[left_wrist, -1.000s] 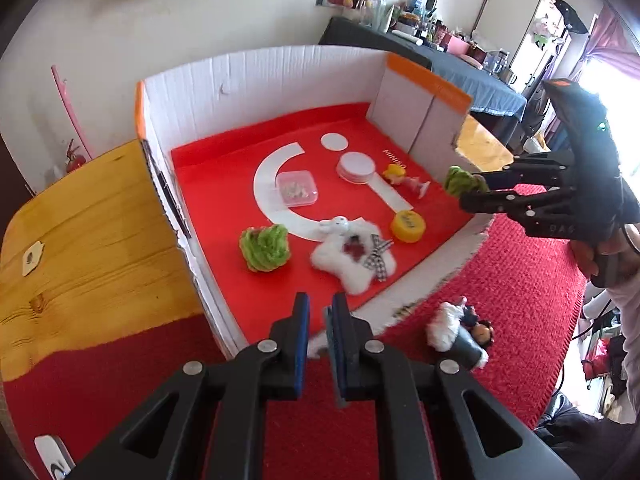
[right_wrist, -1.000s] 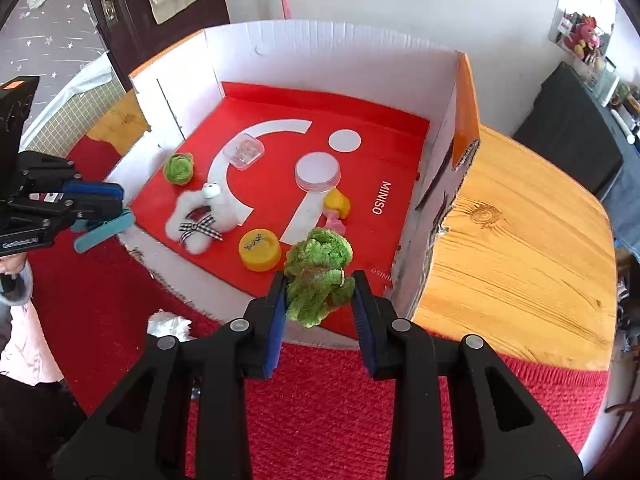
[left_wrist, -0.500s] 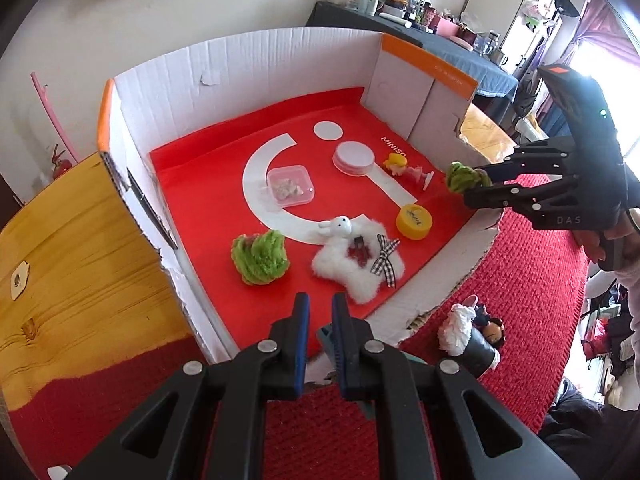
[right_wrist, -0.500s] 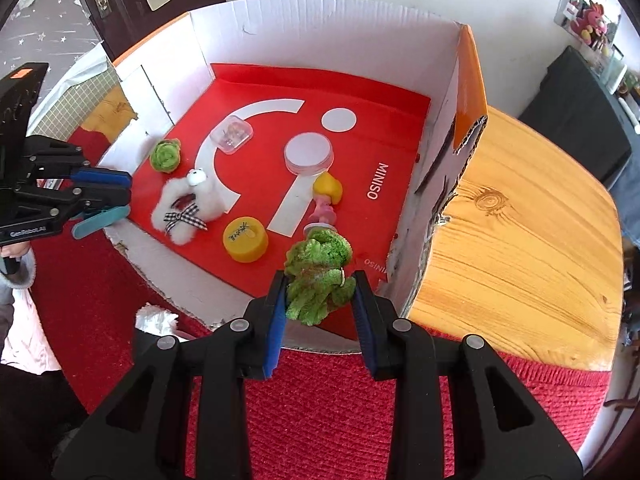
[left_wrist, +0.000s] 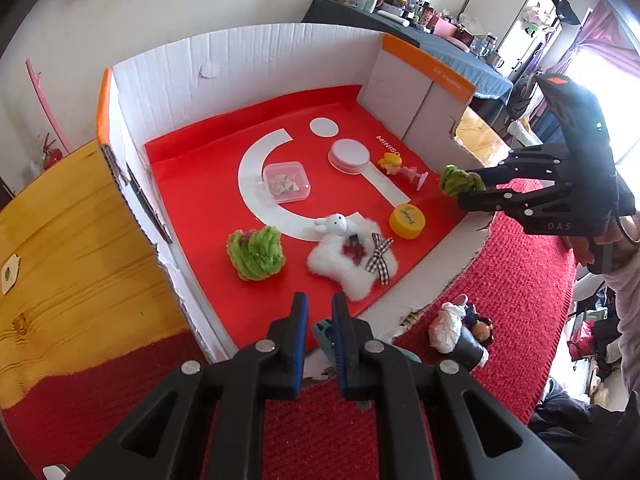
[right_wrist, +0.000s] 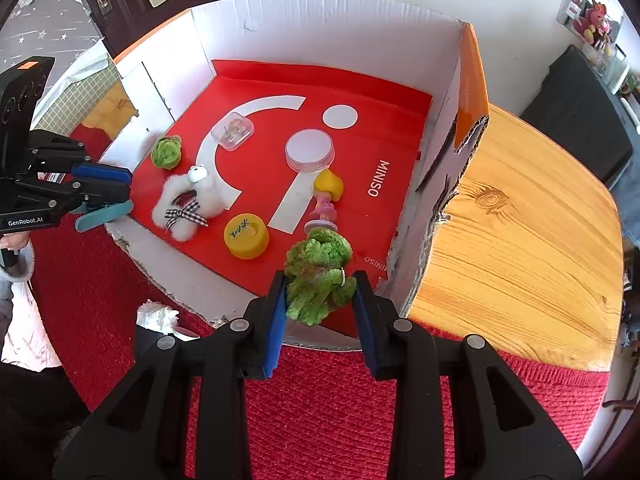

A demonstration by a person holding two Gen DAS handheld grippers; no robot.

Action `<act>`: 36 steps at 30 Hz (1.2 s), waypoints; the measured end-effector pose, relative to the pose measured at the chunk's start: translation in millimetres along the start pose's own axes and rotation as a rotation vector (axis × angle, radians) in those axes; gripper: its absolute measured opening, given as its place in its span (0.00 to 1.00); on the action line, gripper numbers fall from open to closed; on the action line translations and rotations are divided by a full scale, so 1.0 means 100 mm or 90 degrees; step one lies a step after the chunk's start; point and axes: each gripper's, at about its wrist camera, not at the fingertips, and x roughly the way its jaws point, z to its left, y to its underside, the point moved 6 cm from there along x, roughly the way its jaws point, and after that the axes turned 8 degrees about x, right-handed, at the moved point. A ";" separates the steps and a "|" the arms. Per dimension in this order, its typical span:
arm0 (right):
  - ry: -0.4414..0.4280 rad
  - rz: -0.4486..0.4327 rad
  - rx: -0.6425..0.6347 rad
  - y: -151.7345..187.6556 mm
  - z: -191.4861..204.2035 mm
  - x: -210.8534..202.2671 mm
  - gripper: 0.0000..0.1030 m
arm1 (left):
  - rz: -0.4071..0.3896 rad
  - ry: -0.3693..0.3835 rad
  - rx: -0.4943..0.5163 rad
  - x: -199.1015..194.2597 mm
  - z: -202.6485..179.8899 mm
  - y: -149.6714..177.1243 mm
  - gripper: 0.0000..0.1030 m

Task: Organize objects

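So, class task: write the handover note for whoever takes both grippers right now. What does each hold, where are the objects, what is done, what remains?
Right gripper: shut on the green fuzzy toy, held over the box's near right corner.
Left gripper: shut on a teal clip at the box's front edge.
Done: second green toy, white plush, yellow tub, clear case, round container and doll lie inside.
Left: both held items; the small figure on the red cloth.
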 end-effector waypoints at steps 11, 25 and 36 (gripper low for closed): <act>0.000 0.000 0.000 0.01 -0.01 -0.01 0.30 | 0.007 0.029 -0.006 -0.06 -0.04 0.00 0.11; 0.004 -0.004 0.001 0.00 -0.02 -0.03 0.30 | 0.033 0.055 -0.028 -0.07 0.03 0.01 0.32; 0.009 -0.005 0.000 0.00 -0.02 -0.04 0.30 | 0.059 0.046 -0.013 0.07 0.01 0.04 0.32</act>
